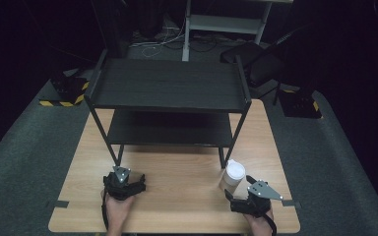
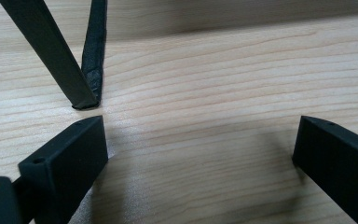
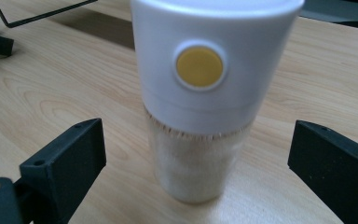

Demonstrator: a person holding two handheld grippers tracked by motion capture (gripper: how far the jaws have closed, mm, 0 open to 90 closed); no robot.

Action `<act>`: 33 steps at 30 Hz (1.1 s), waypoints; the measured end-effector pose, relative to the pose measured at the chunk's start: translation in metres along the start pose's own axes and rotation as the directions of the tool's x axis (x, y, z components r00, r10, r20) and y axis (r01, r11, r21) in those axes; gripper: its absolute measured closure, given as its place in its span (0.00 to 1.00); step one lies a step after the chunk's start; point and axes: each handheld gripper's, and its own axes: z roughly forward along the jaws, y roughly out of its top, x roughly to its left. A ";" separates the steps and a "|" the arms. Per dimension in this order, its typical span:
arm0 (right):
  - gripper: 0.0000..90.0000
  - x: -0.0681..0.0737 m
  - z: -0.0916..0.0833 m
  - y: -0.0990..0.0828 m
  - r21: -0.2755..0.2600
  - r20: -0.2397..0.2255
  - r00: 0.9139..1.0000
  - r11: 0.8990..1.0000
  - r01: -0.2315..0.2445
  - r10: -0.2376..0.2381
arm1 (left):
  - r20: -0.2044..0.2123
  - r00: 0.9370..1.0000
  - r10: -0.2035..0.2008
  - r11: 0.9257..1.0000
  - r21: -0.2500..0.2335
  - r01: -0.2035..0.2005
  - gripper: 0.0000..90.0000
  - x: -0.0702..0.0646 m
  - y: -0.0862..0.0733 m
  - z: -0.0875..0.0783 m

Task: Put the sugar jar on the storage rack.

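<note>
A clear jar with a white cap stands upright on the wooden table, just in front of the black shelf rack's right front leg. In the right gripper view the jar shows a round yellow button on its cap and sits between the wide-apart jaws without touching either. My right gripper is open right behind it. My left gripper rests open low over the bare table, just short of the rack's left front leg.
A black two-tier shelf rack takes up the far half of the table. Grey carpet surrounds the table, with a black chair and a metal stand behind. Bare wood lies between the two grippers.
</note>
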 end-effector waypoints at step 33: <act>0.07 -0.014 0.025 0.023 -0.015 -0.035 0.999 1.000 0.010 -0.011 | -0.002 1.000 0.000 1.000 0.001 0.000 0.04 0.000 0.000 0.000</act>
